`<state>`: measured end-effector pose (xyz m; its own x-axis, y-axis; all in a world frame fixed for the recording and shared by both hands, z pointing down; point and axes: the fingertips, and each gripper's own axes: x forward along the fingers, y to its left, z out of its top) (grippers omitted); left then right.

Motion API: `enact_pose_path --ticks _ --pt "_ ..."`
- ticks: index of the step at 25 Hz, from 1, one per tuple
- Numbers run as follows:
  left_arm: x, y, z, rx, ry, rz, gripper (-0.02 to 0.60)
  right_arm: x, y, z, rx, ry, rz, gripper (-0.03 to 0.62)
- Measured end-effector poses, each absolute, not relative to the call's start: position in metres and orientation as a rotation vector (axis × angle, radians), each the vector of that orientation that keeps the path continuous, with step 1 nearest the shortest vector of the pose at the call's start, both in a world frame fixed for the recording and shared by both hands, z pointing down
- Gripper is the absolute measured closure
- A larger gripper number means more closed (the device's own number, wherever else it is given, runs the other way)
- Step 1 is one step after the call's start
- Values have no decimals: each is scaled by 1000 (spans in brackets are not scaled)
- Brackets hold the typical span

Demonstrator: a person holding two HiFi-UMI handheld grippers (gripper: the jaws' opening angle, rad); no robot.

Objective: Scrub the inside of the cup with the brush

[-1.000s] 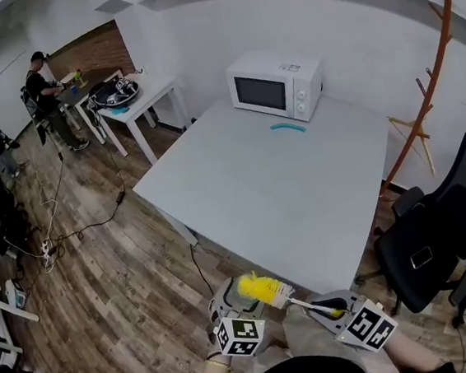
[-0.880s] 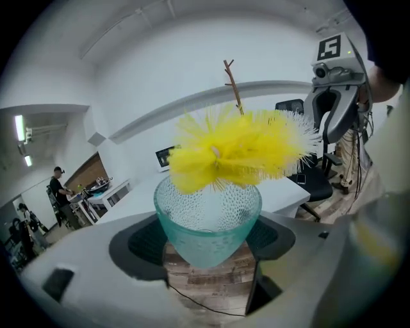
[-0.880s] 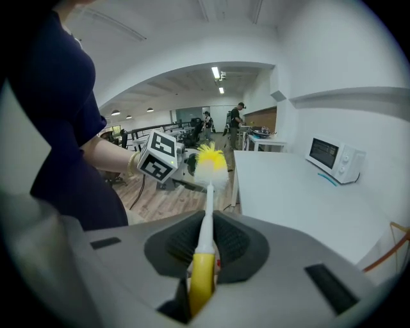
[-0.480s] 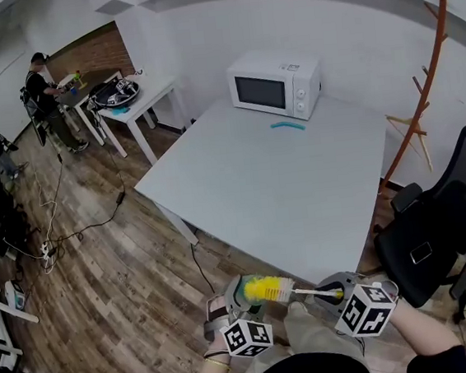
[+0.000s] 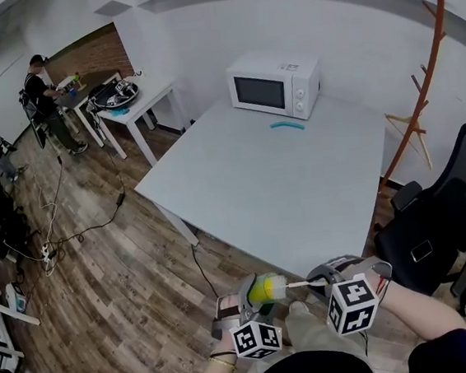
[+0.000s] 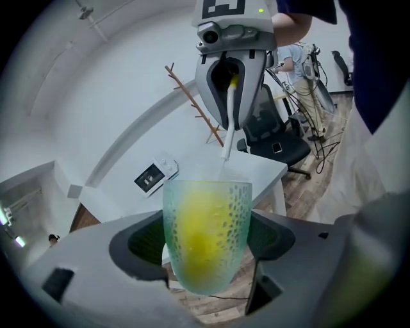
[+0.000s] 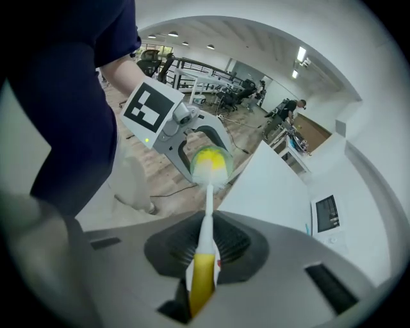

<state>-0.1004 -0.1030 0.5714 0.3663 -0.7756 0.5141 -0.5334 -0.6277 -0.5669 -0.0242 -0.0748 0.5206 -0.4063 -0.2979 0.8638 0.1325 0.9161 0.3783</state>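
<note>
My left gripper (image 5: 257, 301) (image 6: 206, 240) is shut on a translucent green cup (image 6: 206, 236) (image 5: 260, 290) (image 7: 211, 163), held low in front of me, off the table's near edge. My right gripper (image 5: 325, 278) (image 7: 204, 256) is shut on the handle of a brush (image 7: 205, 243) with a white stem and yellow grip. The yellow bristle head (image 6: 195, 234) (image 5: 270, 287) sits inside the cup and shows through its wall. The stem (image 6: 229, 122) runs from the cup's mouth to the right gripper, which faces the left one closely.
A white table (image 5: 282, 184) lies ahead with a microwave (image 5: 276, 84) and a small teal object (image 5: 288, 125) at its far side. A black office chair (image 5: 437, 234) and a wooden coat stand (image 5: 429, 78) are to the right. People stand at far tables (image 5: 132, 97) on the left.
The brush head, above the cup's mouth a second ago, has gone into the cup. The right gripper has moved up and closer to the left one.
</note>
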Motion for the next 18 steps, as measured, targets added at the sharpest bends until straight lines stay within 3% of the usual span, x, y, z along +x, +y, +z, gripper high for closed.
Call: enact_pose_path --ticks 12,18 --pt "-96 -106 575 -2427 1152 -1092 198 -25 -87 521 89 -1825 -716 542" --pt "-92 -106 581 -2470 1139 -1089 198 -29 -94 512 41 -1670 -1082 542"
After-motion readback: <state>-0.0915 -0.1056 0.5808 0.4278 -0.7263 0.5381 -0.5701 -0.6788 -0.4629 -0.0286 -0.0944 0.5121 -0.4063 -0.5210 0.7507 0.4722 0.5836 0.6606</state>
